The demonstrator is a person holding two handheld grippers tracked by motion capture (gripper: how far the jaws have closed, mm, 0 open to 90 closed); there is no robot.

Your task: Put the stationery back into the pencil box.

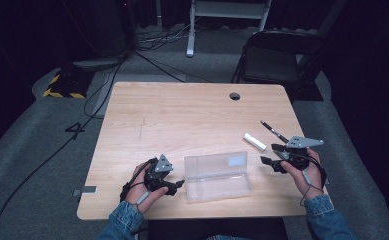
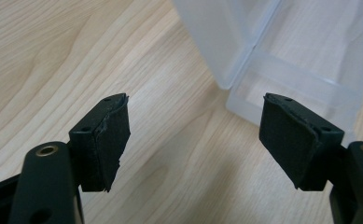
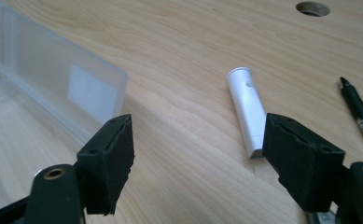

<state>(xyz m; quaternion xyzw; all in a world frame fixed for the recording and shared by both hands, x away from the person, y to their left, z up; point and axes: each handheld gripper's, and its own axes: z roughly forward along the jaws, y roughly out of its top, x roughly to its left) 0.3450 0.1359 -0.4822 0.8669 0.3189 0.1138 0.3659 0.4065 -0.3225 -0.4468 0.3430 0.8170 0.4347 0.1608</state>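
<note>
Looking down from the high view, the table (image 1: pixel 182 115) bore a clear plastic case (image 1: pixel 217 176), lying open near the front edge between the two hands. The left gripper (image 1: pixel 178 185) rested just beside the case's left end, its jaws pointing toward it. The right gripper (image 1: pixel 273 155) was held off the case's right end, apart from it. A white tube (image 1: pixel 254 141) lay on the wood just beyond the right gripper, and a black pen (image 1: pixel 274 131) lay beyond the tube. A round hole (image 1: pixel 235 96) marked the table's far side, and a chair (image 1: pixel 274 57) stood behind it.

In the left gripper view, the left gripper (image 2: pixel 193 135) had its jaws spread, with bare wood between the pads and nothing grasped. The case (image 2: pixel 286 56) lay just ahead, its corner nearest the right-hand pad; whether pad and case touched could not be told.

In the right gripper view, the right gripper (image 3: pixel 198 154) likewise stood released, its pads wide apart over bare wood. The tube (image 3: pixel 247 107) lay just ahead of the right-hand pad, which hid its near end. The pen (image 3: pixel 359 112) lay at the right edge, the case (image 3: pixel 53 84) at the left with its lid raised, and the hole (image 3: pixel 312 8) at the top.
</note>
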